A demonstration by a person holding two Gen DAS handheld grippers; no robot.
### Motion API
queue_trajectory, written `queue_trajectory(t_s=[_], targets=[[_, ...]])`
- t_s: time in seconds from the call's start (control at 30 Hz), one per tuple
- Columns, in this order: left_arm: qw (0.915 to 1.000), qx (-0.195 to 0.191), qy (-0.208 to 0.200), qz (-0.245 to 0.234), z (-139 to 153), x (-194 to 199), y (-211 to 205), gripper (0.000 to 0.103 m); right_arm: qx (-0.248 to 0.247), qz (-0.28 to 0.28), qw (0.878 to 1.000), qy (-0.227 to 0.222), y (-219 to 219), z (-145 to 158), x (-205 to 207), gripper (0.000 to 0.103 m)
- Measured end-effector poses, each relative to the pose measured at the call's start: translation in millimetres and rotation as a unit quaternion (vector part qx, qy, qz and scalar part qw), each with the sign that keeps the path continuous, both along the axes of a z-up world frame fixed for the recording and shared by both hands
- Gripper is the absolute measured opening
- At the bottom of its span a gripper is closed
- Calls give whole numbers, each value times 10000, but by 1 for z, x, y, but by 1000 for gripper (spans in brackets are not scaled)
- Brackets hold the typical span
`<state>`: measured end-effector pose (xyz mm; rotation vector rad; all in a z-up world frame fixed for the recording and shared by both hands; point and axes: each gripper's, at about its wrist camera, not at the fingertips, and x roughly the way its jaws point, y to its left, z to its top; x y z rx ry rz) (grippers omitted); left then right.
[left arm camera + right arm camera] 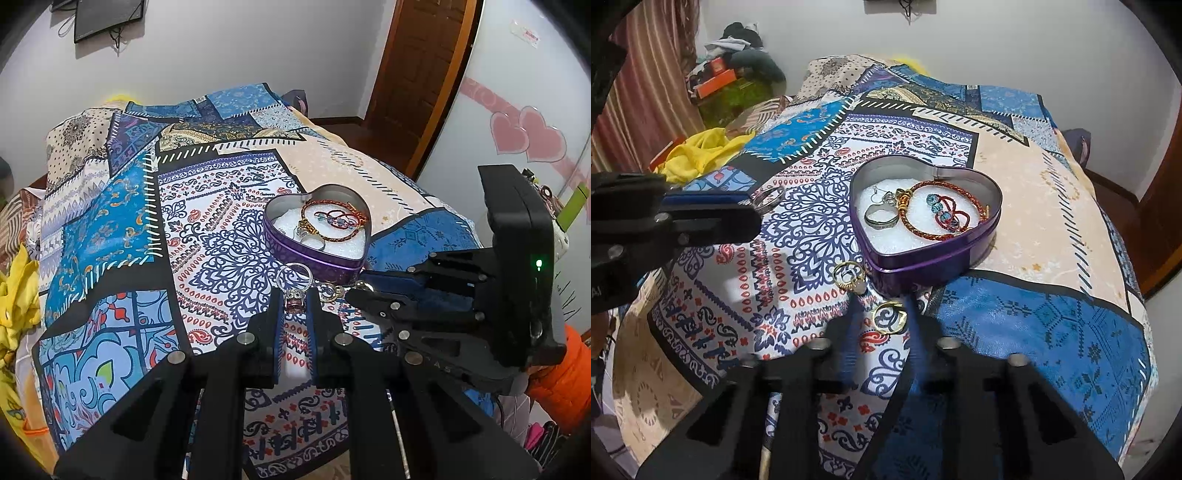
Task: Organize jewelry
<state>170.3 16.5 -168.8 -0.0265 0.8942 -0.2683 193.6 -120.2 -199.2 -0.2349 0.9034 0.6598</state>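
On the bed, over a patchwork bedspread [1052,325], stood a purple heart-shaped tin [925,258], open at the top and lined with white padding. Inside it lay a red braided bracelet [912,225], a red cord bracelet with blue beads [942,216], a silver band ring [881,218] and a small silver piece too tangled to name. The left tongs [294,301] were closed down narrow on a silver ring with a dark stone [294,295], its hoop sticking out past the tips just in front of the tin's near wall. The right tongs [882,314] stood part open, with a gold ring [888,317] lying on the bedspread between the two fingers; whether either pad touched it could not be told through the blur. A second gold ring [847,277] lay on the cloth just left of those tips, close beside the tin. A yellow cloth [701,153] lay bunched at the bed's far left edge.
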Motion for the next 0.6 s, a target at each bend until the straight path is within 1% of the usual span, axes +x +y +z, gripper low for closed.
queue_trajectory(t_s=[0.13,0.17,0.2,0.27,0.47,0.53,0.6], targets=[[10000,4,-9,-9,0,0,0,10,20,-2,10000,-43,-1,1,-3,15],[10000,3,-14,-13,1,0,0,10,40,-16,10000,-39,-2,2,-4,9],[10000,0,-28,-17,1,0,0,10,60,-29,10000,-22,-3,3,-4,8],[10000,-15,-60,-27,4,-1,-1,10,151,-61,9999,41,-7,6,-3,8],[9999,-36,-132,20,10,-1,1,10,183,-141,9997,-1,-14,8,-7,8],[9999,-80,-85,74,9,0,6,10,201,-157,9997,-19,-16,10,-8,8],[9998,-174,45,93,5,2,11,11,233,-193,9995,-51,-19,13,-8,8]])
